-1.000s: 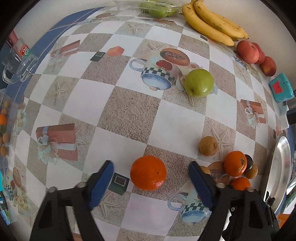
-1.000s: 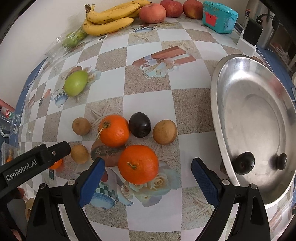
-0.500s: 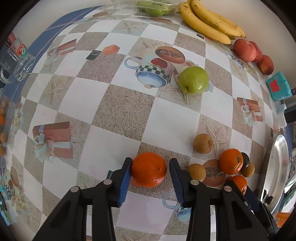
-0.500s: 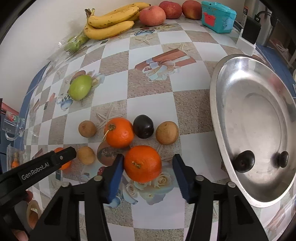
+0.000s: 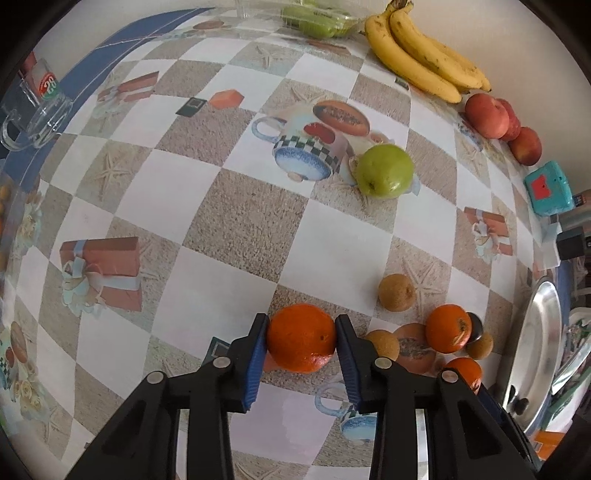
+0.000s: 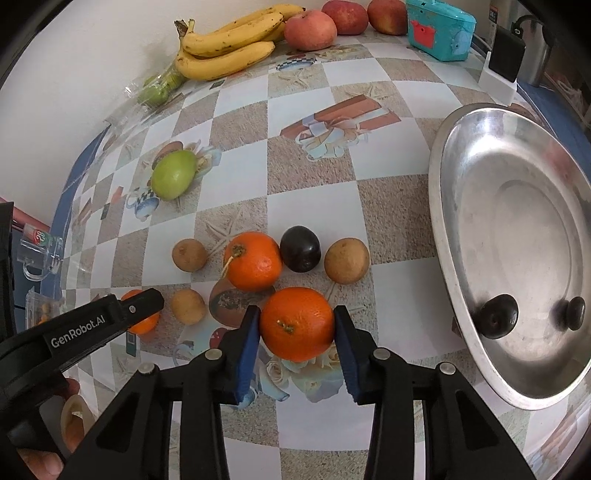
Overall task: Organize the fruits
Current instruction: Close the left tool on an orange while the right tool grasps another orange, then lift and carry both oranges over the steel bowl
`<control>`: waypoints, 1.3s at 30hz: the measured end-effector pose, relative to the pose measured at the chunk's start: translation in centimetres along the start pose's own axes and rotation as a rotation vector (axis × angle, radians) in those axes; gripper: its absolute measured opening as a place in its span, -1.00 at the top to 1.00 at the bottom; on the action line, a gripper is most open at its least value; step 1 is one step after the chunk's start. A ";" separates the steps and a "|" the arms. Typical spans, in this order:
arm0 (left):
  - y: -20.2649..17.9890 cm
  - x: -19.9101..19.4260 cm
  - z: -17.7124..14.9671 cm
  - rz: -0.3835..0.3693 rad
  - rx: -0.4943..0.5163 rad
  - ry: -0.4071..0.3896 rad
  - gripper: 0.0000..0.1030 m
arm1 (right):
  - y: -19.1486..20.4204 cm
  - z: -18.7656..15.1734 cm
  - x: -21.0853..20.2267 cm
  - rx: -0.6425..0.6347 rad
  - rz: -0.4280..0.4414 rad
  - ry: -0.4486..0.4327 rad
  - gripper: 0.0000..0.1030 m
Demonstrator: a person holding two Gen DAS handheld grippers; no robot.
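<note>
In the left wrist view an orange [image 5: 301, 338] sits on the checkered tablecloth between the blue pads of my left gripper [image 5: 301, 325]. The jaws are closing and both pads touch its sides. In the right wrist view a second orange [image 6: 297, 325] sits between the pads of my right gripper [image 6: 296, 315]. These jaws are closing too, with the pads pressing on it. A silver tray [image 6: 461, 155] at the right holds two dark plums [image 6: 496, 321]. One finger [image 6: 122, 308] of the left gripper shows at the lower left, half hiding its orange.
Just beyond the right gripper lie a third orange [image 6: 253, 260], a dark plum [image 6: 300, 249] and three brown fruits [image 6: 346, 260]. A green apple [image 6: 173, 179] lies further back. Bananas [image 6: 225, 51], peaches [image 6: 310, 29] and a teal box [image 6: 437, 29] line the wall. A glass mug [image 5: 37, 114] stands far left.
Both grippers went from wide open to closed in on their oranges, the pads now touching the fruit. Neither hand has shifted much, and the oranges still rest on the table.
</note>
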State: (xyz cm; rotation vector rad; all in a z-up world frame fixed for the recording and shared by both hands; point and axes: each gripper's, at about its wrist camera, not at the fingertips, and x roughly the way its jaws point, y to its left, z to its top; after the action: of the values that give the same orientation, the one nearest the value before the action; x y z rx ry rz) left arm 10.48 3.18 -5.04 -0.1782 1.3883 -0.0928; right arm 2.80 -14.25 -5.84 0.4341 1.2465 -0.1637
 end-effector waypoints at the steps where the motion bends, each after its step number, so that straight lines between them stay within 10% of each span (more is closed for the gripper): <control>1: 0.2 -0.5 0.0 -0.004 0.000 -0.008 0.25 | 0.0 0.1 -0.2 0.003 0.008 -0.004 0.20; 17: -0.2 -5.6 0.3 -0.050 0.000 -0.153 0.25 | 0.0 0.4 -4.2 0.017 0.079 -0.101 0.20; 39: -6.1 -4.7 -1.6 -0.094 0.148 -0.122 0.25 | -7.2 0.8 -6.1 0.177 0.003 -0.152 0.20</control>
State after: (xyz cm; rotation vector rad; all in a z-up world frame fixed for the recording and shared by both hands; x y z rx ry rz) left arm 8.30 -2.10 0.36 -0.1236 1.2462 -0.2581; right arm -0.92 -21.79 -1.56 0.5660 1.0857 -0.3009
